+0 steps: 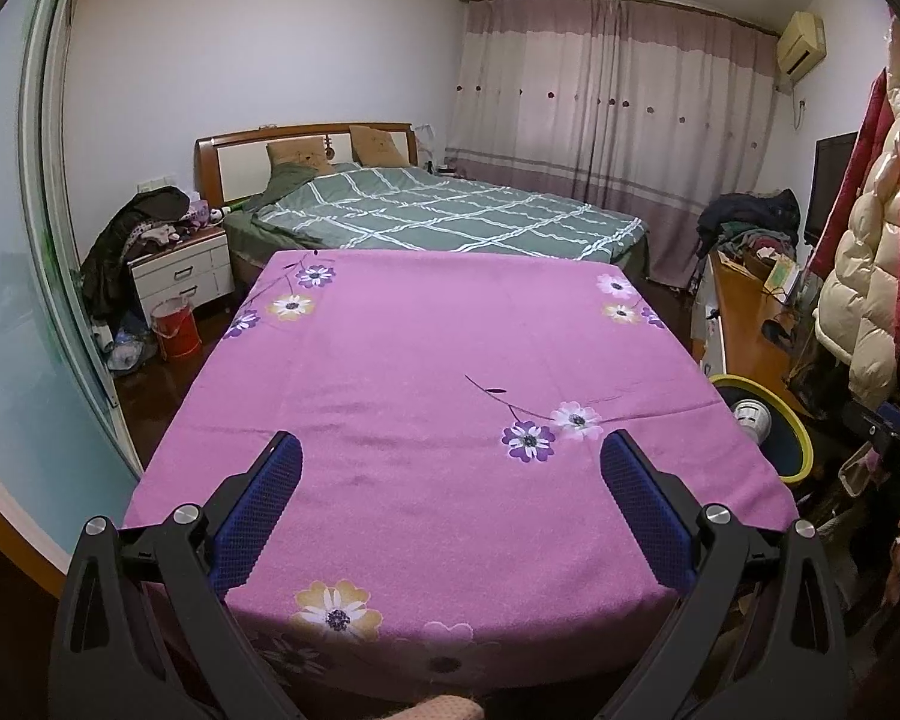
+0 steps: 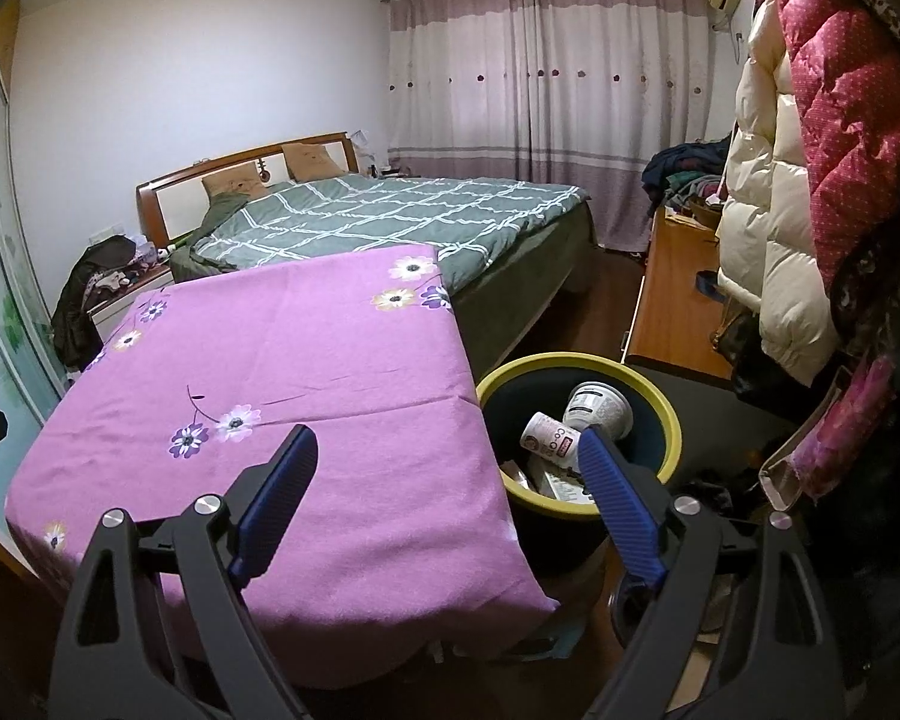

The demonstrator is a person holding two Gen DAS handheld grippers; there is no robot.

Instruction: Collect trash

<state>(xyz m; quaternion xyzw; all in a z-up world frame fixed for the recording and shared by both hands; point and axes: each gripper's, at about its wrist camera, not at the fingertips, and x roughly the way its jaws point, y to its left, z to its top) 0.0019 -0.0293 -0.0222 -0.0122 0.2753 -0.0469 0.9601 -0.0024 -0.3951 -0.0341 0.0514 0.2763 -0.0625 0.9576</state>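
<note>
A dark trash bin with a yellow rim [image 2: 660,408] stands on the floor right of the table; it also shows in the left wrist view [image 1: 801,438]. Inside lie a white paper cup with red print [image 2: 546,435], a larger white cup [image 2: 600,408] and some paper wrappers [image 2: 555,483]. The table wears a purple flowered cloth [image 1: 438,360] with no objects on it, also seen in the right wrist view [image 2: 306,360]. My left gripper [image 1: 450,456] is open and empty over the table's near part. My right gripper [image 2: 447,450] is open and empty, at the table's right edge beside the bin.
A bed with a green checked quilt [image 1: 450,210] stands behind the table. A white nightstand [image 1: 180,270] and a red bucket [image 1: 177,327] are at the left. A wooden desk [image 2: 672,300] and hanging coats [image 2: 810,150] line the right side.
</note>
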